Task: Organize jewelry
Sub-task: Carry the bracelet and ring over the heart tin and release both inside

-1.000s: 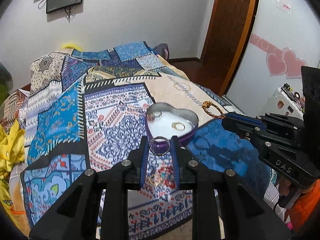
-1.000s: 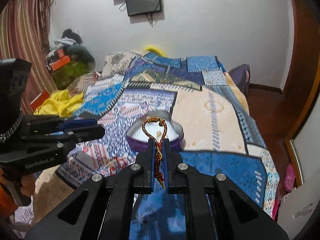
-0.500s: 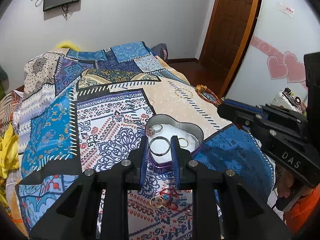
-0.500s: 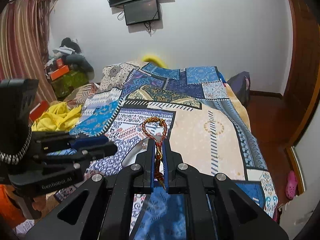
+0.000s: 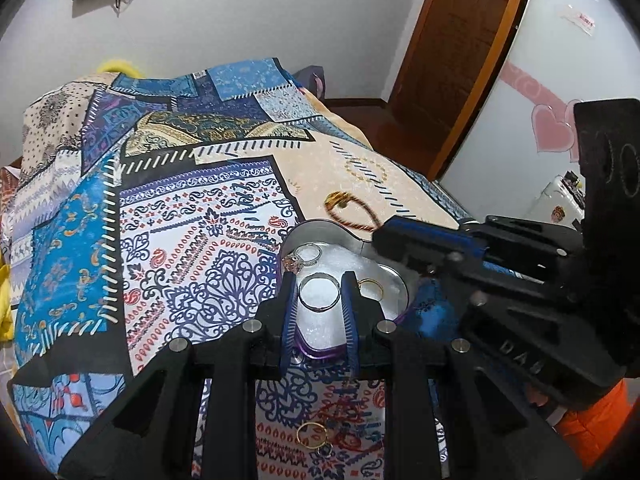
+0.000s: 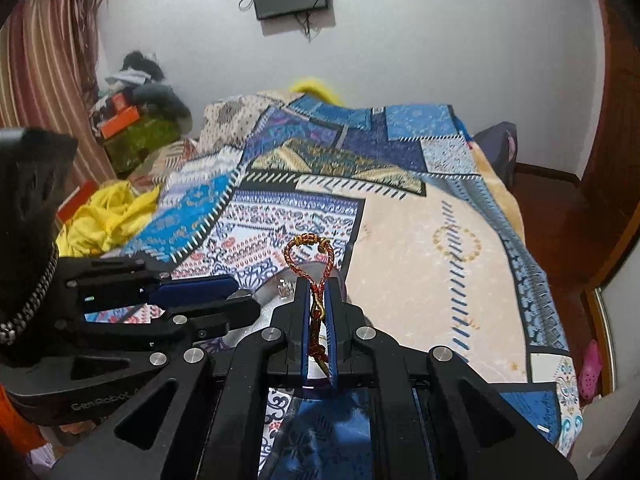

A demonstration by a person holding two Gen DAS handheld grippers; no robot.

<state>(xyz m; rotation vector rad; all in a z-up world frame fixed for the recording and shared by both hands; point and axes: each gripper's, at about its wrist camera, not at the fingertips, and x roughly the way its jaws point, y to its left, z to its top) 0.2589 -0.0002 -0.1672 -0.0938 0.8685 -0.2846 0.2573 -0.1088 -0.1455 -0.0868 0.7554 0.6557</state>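
Your left gripper [image 5: 319,295] is clamped on a plain silver ring [image 5: 319,292], its blue ribbed pads [image 5: 289,320] pressing the band from either side, directly over the heart-shaped tin [image 5: 394,280]. That tin, a metal tray with a purple outer wall and a white padded floor, rests on the patchwork bedspread [image 5: 180,240] and holds a stone-set silver ring [image 5: 302,257] by its far lobe and a thin gold ring [image 5: 370,287] toward its right side. Your right gripper [image 6: 319,320] has its jaws pressed together on a braided red-and-gold cord bracelet [image 6: 309,258], whose loop stands upright beyond the fingertips with a beaded knot at its top. From the left wrist view you see the tin's interior, the right gripper entering from the right with the bracelet loop hanging past the tin's far rim, and, low between your own gripper's arms, a loose gold ring [image 5: 311,434] among other small blurred pieces on the printed cloth. From the right wrist view the tin is mostly hidden behind both grippers; only a sliver of its rim and the stone-set ring show, along with the left gripper [image 6: 236,298] seen side-on, striped curtains [image 6: 40,80] and yellow fabric [image 6: 108,216] beside the bed.
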